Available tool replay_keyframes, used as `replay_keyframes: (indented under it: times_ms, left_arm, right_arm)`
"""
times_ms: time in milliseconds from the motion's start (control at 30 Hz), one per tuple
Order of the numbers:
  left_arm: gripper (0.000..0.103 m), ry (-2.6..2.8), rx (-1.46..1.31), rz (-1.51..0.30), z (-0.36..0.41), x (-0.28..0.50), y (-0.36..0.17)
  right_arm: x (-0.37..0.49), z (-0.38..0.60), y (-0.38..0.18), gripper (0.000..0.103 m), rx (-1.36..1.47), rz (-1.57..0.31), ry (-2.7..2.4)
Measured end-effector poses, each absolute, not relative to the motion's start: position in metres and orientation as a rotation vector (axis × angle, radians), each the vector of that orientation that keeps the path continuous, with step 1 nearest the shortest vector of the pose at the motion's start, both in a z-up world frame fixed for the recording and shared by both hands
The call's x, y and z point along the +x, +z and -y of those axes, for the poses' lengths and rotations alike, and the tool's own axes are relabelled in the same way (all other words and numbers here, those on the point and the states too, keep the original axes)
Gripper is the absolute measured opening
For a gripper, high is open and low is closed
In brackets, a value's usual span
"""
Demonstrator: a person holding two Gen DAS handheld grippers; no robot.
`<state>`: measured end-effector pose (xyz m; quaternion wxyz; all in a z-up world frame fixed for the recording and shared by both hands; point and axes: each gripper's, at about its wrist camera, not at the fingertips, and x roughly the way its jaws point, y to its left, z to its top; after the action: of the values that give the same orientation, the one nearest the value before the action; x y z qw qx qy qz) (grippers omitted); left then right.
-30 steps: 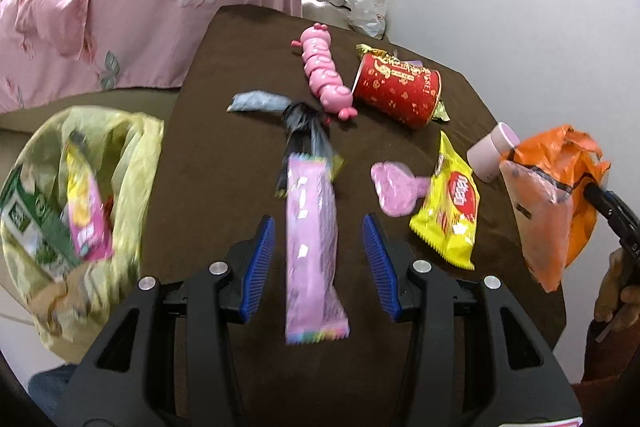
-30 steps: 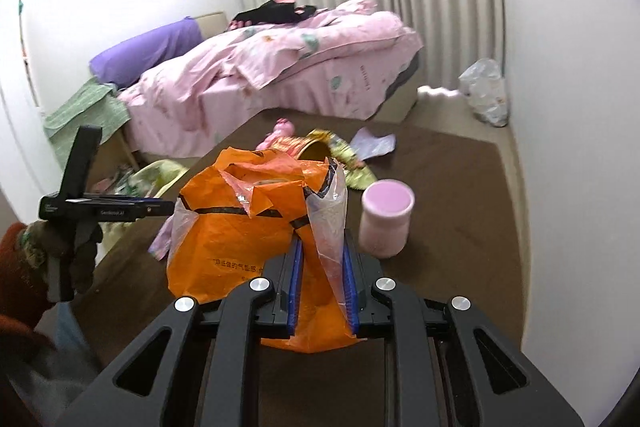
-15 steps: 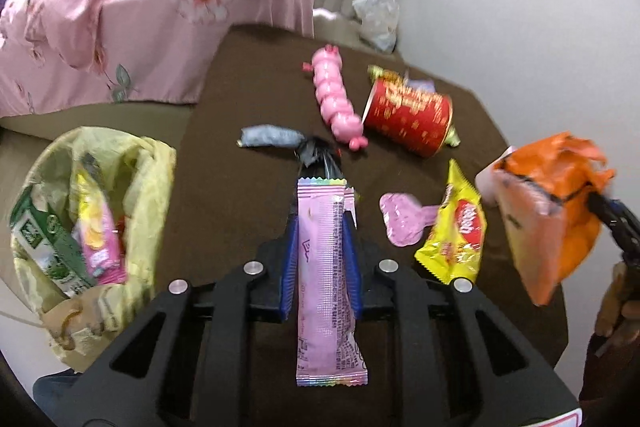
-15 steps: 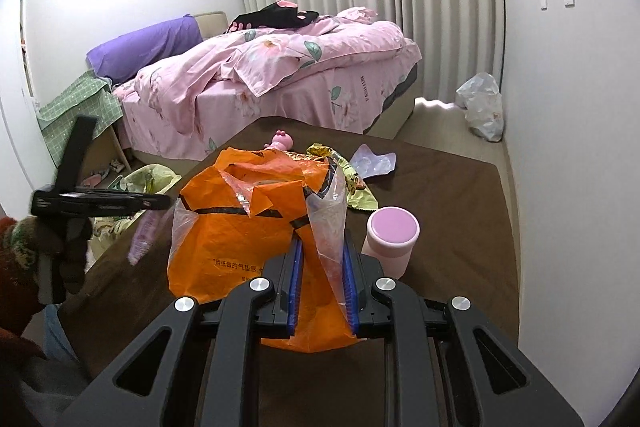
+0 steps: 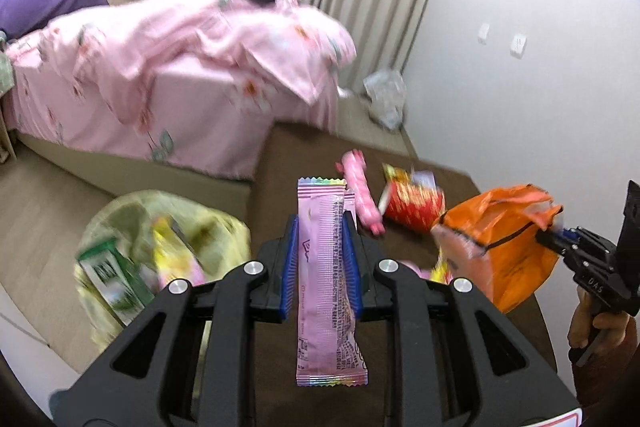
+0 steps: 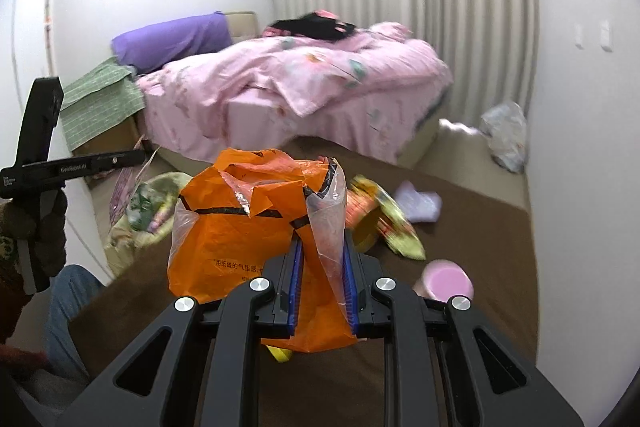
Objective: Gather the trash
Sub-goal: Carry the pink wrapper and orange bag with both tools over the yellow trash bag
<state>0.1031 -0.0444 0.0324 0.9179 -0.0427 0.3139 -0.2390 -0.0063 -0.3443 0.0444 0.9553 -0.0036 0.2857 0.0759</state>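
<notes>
At the far left, on the floor beside the brown table, sits a pale yellow-green trash bag, its mouth open on a green carton and other wrappers. Just right of it, above the table's near edge, the left gripper has its 2 blue-padded fingers clamped on a long pink snack wrapper; the wrapper stands upright between them, sticking out past both ends of the pads. Beyond it on the table lie a pink caterpillar toy and, right of that, a red can tipped on its side. Further right, the right gripper is pinched shut on an orange plastic bag, which hangs crumpled from the fingers over the table with a clear film flap folded across it. A pink cup stands on the table just right of that gripper, near a yellow-green foil wrapper. A pink-quilted bed fills the background.
</notes>
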Motion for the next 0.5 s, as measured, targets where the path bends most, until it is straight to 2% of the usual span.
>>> replay_keyframes:
  times_ms: [233, 500]
  left_arm:
    - [0.020, -0.389, -0.158, -0.499, -0.035, 0.126, 0.068]
    - [0.020, -0.328, -0.290, -0.489, -0.097, 0.165, 0.038]
  right_arm:
    - [0.071, 0.266, 0.057, 0.018, -0.092, -0.595, 0.295]
    - [0.166, 0.147, 0.014, 0.018, -0.230, -0.690, 0.437]
